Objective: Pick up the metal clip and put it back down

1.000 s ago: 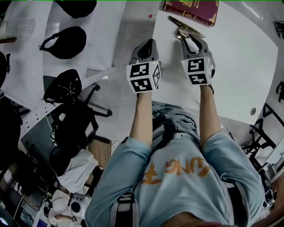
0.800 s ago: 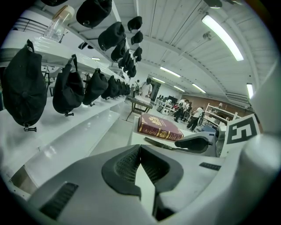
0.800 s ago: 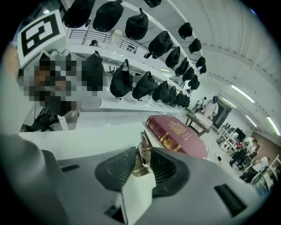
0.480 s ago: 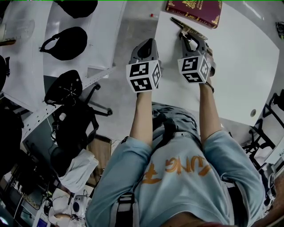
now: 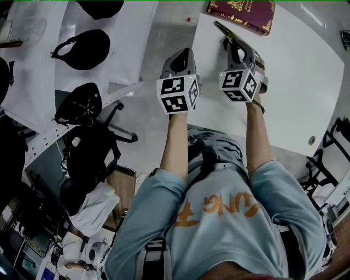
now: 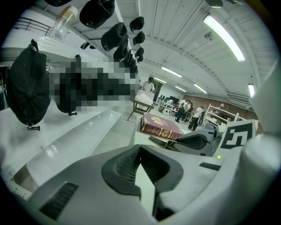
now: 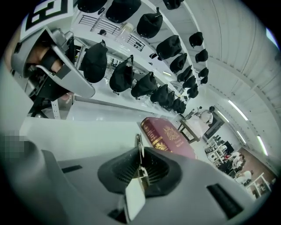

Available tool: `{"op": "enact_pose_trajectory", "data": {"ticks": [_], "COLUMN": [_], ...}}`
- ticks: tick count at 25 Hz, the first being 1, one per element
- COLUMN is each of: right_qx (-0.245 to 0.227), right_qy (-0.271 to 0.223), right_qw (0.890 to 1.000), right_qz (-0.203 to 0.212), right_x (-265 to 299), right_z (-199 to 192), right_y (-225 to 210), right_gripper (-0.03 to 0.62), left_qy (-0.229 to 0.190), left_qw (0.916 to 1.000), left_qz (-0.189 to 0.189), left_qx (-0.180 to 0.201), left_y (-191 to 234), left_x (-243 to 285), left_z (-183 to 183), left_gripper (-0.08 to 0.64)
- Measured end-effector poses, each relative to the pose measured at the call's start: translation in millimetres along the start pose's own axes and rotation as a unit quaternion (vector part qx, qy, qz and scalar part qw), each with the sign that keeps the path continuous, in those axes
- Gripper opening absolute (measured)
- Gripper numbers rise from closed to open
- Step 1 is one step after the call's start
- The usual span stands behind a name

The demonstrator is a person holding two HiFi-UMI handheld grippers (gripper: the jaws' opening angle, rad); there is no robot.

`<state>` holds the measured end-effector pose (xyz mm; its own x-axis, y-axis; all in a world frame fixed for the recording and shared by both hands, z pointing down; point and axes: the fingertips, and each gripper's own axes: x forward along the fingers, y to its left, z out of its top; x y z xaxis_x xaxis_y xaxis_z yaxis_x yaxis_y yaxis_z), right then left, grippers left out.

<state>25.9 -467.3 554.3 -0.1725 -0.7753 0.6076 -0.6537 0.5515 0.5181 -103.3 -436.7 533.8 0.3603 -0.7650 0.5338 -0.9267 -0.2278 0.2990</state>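
The metal clip [image 5: 224,29] lies pointing toward the far edge of the white table [image 5: 295,82], just short of a maroon book. My right gripper [image 5: 236,45] is shut on its near end. In the right gripper view the clip [image 7: 139,149] stands thin and edge-on between the closed jaws, its tip sticking out ahead. I cannot tell whether it is off the table. My left gripper [image 5: 183,54] hovers beside the table's left edge, shut with nothing in it; its jaws meet in the left gripper view [image 6: 139,151].
The maroon book [image 5: 240,13] with gold print lies at the table's far edge, right beyond the clip. Black caps [image 5: 83,49] rest on white shelves at the left, and an office chair [image 5: 90,147] stands below them. People stand far off in the room.
My right gripper has slid forward along the clip toward the book and closed on it. The left gripper has stayed still.
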Motion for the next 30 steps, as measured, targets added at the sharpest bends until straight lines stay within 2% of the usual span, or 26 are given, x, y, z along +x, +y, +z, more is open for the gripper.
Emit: {"op": "enact_pose_trajectory", "data": {"ticks": [6,16,30], "right_qx": [0.005,0.076,0.159], "right_qy": [-0.006,-0.03,-0.032], "right_qw": [1.0,0.996,0.983], "right_qz": [-0.021,-0.041,-0.083], "right_x": [-15.3,-62.5,-151.1], "right_z": [-0.9,-7.0,-60.6], "right_y": [-13.5,-27.8,-45.7], "right_gripper": [0.034,0.032,0.032], "left_qy": [-0.005,-0.015,-0.03], "left_qw": [1.0,0.9995,0.9965], "left_qz": [-0.003,-0.023,-0.066], "left_qx": [0.004,0.018,0.043], "left_y": [-8.8,-37.2,-105.3], "left_x": [-9.0,-27.6,-61.0], "left_z": [-0.7,-5.7,-21.0], "left_gripper": [0.021,0.021,0.021]}}
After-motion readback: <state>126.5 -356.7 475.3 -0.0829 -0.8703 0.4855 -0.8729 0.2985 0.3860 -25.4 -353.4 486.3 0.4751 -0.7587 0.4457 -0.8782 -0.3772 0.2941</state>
